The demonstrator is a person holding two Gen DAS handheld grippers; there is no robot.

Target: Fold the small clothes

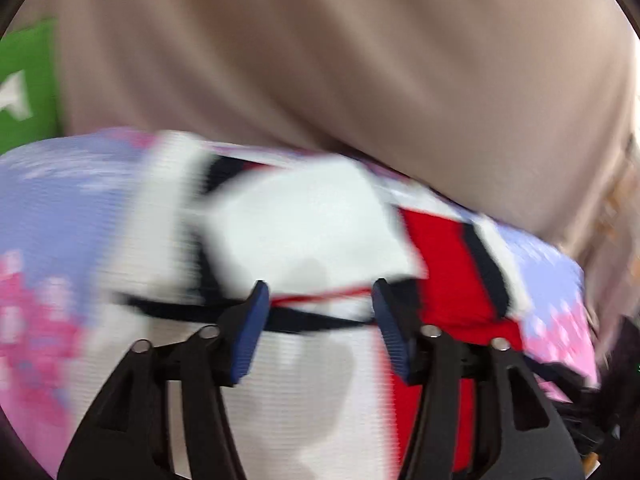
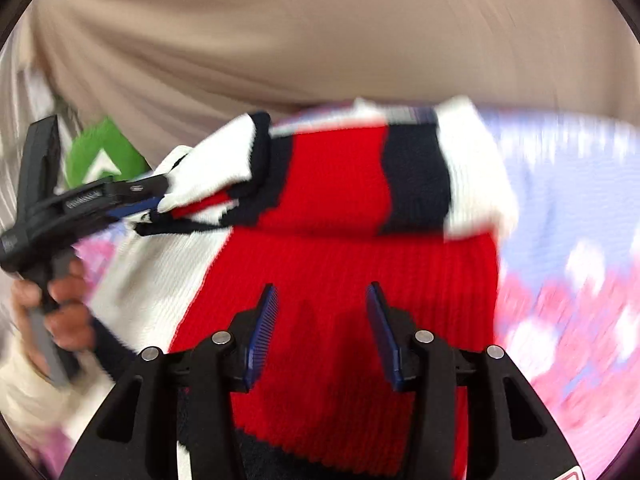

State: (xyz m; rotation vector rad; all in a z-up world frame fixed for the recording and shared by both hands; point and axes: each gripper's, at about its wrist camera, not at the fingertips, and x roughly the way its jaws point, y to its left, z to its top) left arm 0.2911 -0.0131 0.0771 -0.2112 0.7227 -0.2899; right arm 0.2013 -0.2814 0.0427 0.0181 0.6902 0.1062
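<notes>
Both grippers show their blue-padded jaws spread apart with nothing clamped between them; the right gripper [image 2: 320, 300], at the lower centre of its own view, hovers over the red ribbed panel of a knitted sweater [image 2: 340, 272], and the left gripper [image 1: 320, 300], at the lower centre of its view, hangs above the white part of that same garment, where thin navy and red lines cross between its tips. In the right wrist view the left gripper also appears at the middle left, held by a hand [image 2: 60, 308] at the lower left, its tips at the edge of a white fold of the sweater; whether they touch the knit cannot be told through the blur. Farther up, the sweater lies folded over on itself, with red, navy and white bands stacked at the centre of the frame; beneath it spreads a lilac and pink patterned cloth [image 2: 580, 280]. Beyond, at the left, sits a green object [image 1: 28, 88] with a white mark; a beige fabric [image 1: 340, 60] fills the top of both views.
</notes>
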